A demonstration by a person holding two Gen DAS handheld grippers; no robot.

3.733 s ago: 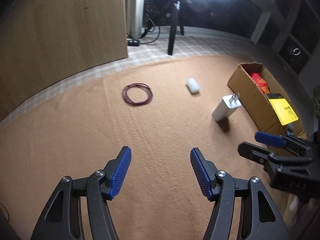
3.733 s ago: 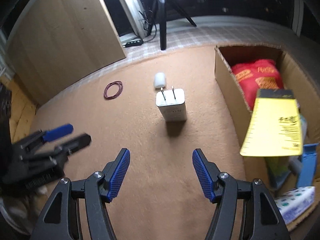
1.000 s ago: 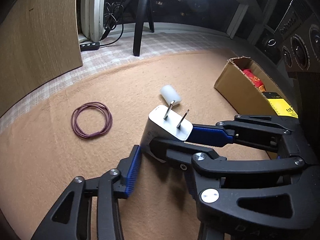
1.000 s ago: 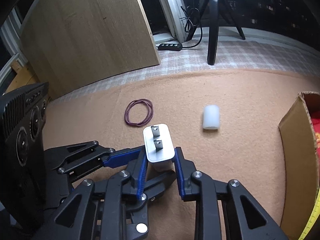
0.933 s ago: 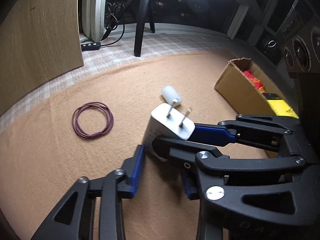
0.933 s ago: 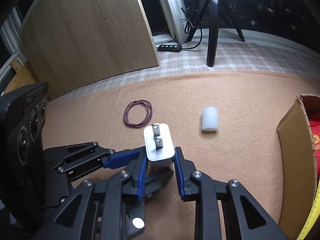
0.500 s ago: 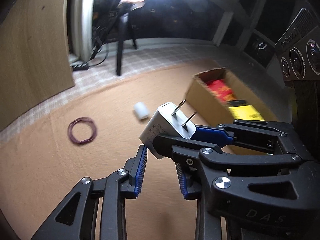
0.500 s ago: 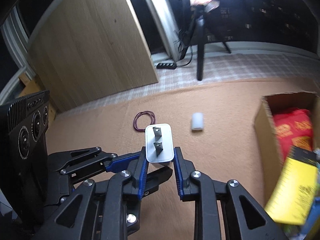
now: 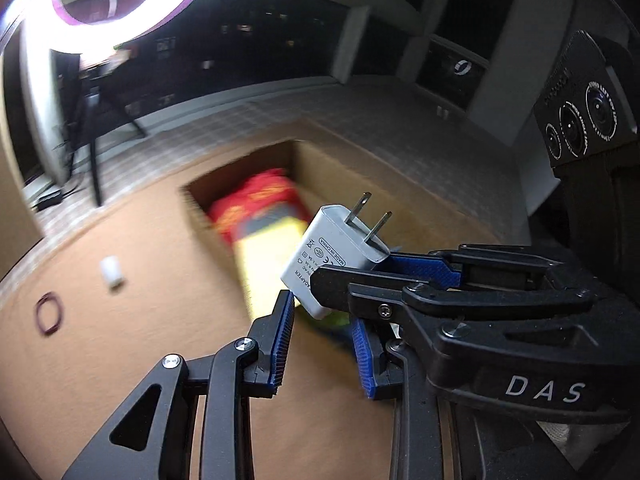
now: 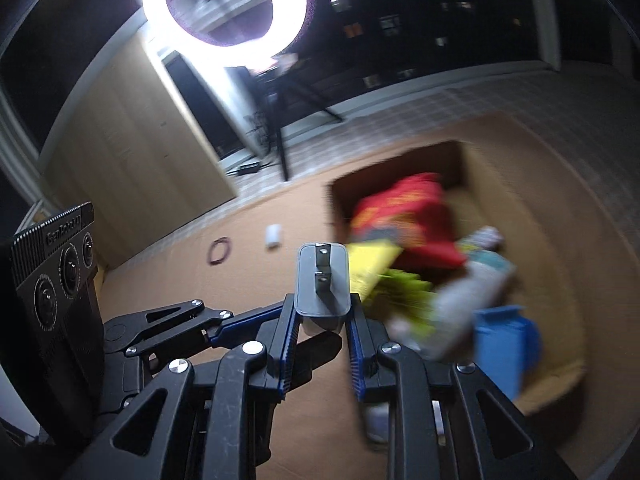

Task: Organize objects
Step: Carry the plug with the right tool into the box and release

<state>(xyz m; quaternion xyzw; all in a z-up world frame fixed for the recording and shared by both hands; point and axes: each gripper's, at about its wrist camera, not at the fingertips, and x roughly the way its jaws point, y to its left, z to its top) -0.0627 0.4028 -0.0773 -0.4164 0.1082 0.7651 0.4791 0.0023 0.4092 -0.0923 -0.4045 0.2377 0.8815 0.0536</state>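
Observation:
A white wall charger with two metal prongs hangs in the air, prongs pointing up and away. My right gripper is shut on its sides just under the prong face. My left gripper comes in from the left and its blue pads press on the charger's lower end. Just beyond it stands an open cardboard box, blurred by motion. The box holds a red bag, a yellow pack and several other things.
On the tan carpet to the left lie a small white cylinder and a purple wire loop. A ring light on a tripod and a wooden board stand at the back. A blue item fills the box's near end.
Both grippers have lifted the charger off the carpet and swung it right toward the box. The cylinder and the loop have dropped behind at the left.

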